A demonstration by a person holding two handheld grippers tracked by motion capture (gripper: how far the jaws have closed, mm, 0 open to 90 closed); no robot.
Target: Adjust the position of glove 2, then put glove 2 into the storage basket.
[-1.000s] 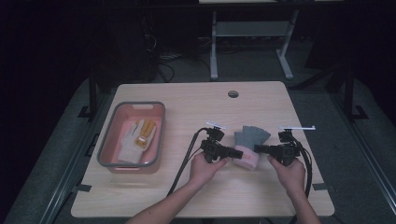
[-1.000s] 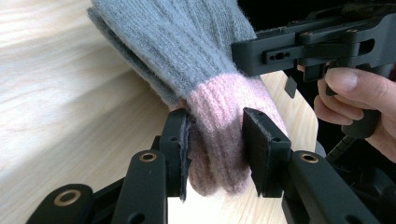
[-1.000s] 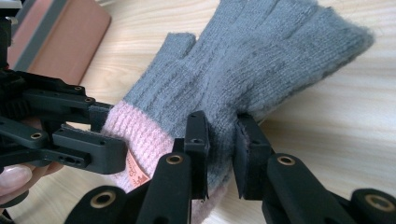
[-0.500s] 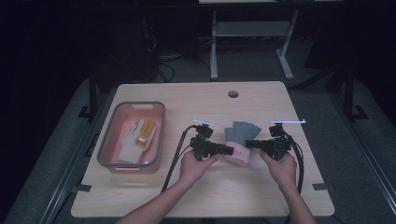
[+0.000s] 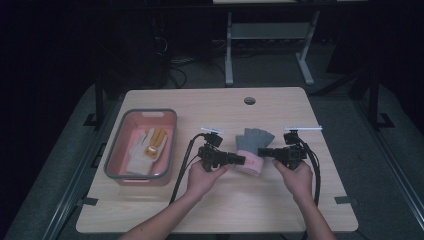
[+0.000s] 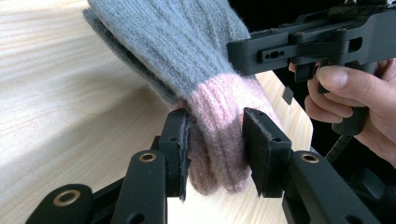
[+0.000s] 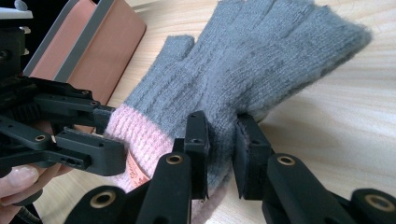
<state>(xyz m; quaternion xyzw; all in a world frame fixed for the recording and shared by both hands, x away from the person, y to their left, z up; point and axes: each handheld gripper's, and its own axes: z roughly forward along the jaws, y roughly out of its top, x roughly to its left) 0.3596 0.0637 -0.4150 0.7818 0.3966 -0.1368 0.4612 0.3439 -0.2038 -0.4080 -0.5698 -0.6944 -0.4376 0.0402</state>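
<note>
A grey knitted glove [image 5: 255,138] with a pink cuff [image 5: 249,161] lies right of the table's middle. My left gripper [image 5: 242,159] comes in from the left, its jaws closed on the pink cuff [image 6: 219,126]. My right gripper [image 5: 262,152] comes in from the right and pinches the grey edge of the glove [image 7: 243,79] near the cuff. In the right gripper view the left gripper [image 7: 100,135] holds the cuff [image 7: 140,135] at the lower left. An orange label [image 7: 134,173] sticks out of the cuff.
A pink tub [image 5: 165,150] with a grey rim stands at the table's left, holding a white and yellow glove [image 5: 147,145]. A round cable hole [image 5: 249,100] sits near the far edge. Cables trail from both grippers toward the near edge.
Both grippers have moved inward onto the glove, from either side. The left one has slid onto the pink cuff and the right one onto the grey edge.
</note>
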